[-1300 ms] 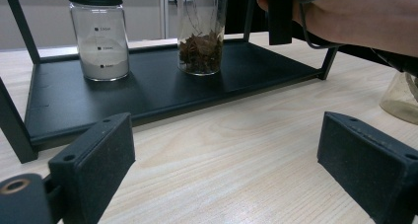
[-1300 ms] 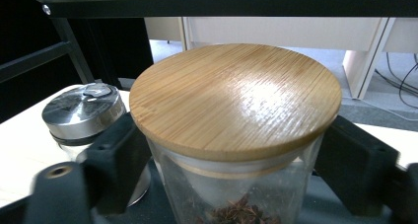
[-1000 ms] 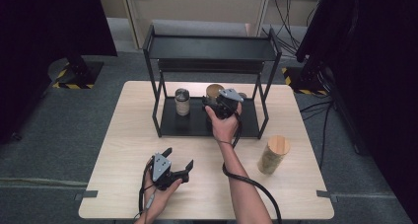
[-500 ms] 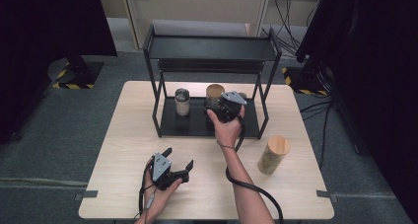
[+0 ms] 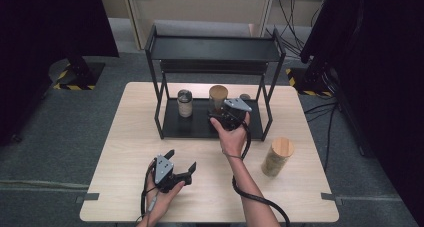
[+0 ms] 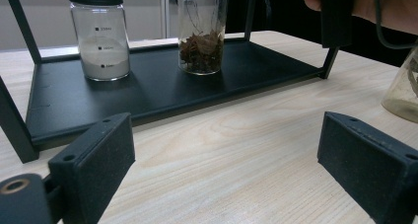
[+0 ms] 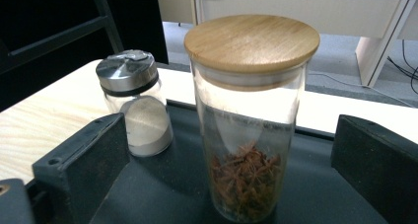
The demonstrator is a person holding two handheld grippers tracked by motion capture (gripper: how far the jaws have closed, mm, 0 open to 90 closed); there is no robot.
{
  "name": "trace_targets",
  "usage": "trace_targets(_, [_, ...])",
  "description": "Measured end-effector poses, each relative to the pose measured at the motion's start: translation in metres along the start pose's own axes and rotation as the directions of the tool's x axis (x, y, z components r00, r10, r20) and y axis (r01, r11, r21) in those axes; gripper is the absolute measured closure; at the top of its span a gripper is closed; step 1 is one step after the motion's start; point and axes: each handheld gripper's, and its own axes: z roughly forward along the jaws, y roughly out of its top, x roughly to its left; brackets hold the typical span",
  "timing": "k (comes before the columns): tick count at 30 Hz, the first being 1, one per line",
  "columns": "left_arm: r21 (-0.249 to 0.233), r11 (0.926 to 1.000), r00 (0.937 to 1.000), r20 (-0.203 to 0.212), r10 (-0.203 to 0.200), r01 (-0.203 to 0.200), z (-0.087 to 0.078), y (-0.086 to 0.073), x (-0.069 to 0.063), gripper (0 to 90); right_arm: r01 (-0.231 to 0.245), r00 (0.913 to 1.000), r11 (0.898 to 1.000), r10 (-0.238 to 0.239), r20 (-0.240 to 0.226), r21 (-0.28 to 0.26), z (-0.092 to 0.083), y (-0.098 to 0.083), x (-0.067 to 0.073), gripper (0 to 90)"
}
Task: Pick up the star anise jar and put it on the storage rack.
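On the surface (image 5: 130, 137) stands the rack (image 5: 212, 49), its bottom shelf bearing the star-anise jar (image 7: 251, 120). Right tongs (image 7: 231, 160) have just opened wide, jar between but untouched: releasing, I judge; next, draw straight back. Left tongs (image 5: 178, 162) rest open, empty.

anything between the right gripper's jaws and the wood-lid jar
No. In the right gripper view the right gripper stands open with bare gaps either side of the wood-lid jar.

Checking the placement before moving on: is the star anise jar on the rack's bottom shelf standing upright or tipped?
Upright. The star anise jar stands on the shelf, its wooden lid level on top, between the right gripper's open jaws.
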Motion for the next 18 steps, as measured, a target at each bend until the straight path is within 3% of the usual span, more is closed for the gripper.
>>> trace_targets(18, [0.002,1.0000,1.0000,-0.002,0.003,-0.003,0.000,0.000,0.000,6.6,0.006,0.9997,1.000,-0.006,-0.024,0.006,-0.020,-0.011,-0.001,1.6])
